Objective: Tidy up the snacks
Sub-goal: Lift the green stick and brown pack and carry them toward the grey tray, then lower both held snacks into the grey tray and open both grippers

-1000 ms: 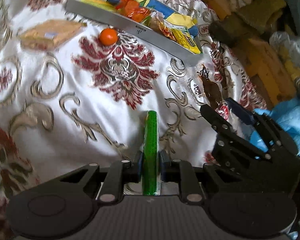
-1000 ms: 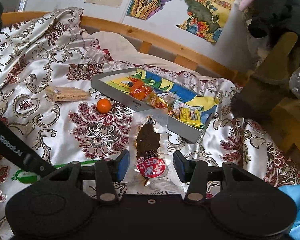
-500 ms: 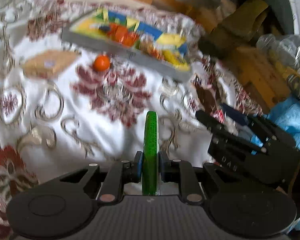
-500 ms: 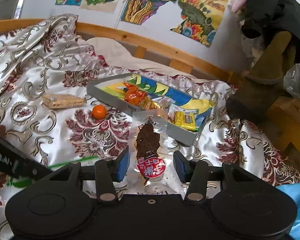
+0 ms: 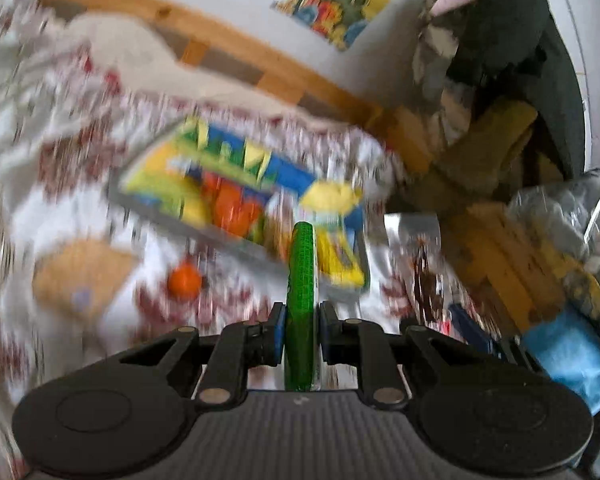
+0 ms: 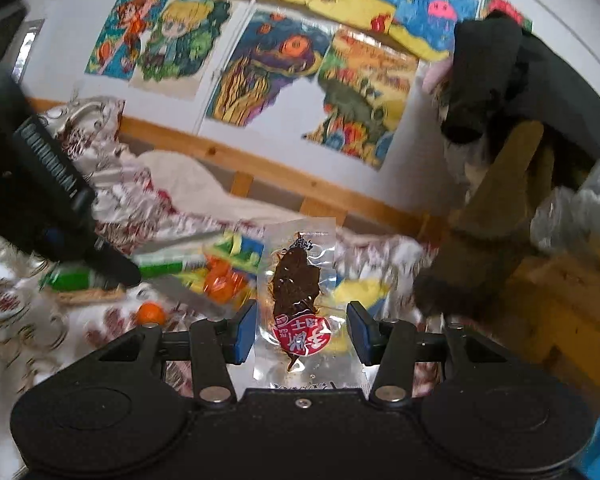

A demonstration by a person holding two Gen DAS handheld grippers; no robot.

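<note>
a: snack tray (image 5: 236,240) sits on the bed, ahead of both my grippers. its long side runs left to right.

b: what do you hold?

a: left gripper (image 5: 299,338) squeezes a thin green packet (image 5: 300,304), pointing at the tray. right gripper (image 6: 301,330) holds a clear meat snack pouch (image 6: 300,296).

b: which is nearer?

a: the left, i think. an orange ball (image 5: 185,280) lies just outside the tray's near wall.

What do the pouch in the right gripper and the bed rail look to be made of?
Pouch: clear, glossy plastic film, apparently vacuum-sealed; the dark snack shows through and the film glints.
Bed rail: light wood, looks smooth, possibly varnished; a knot and grain show.
</note>
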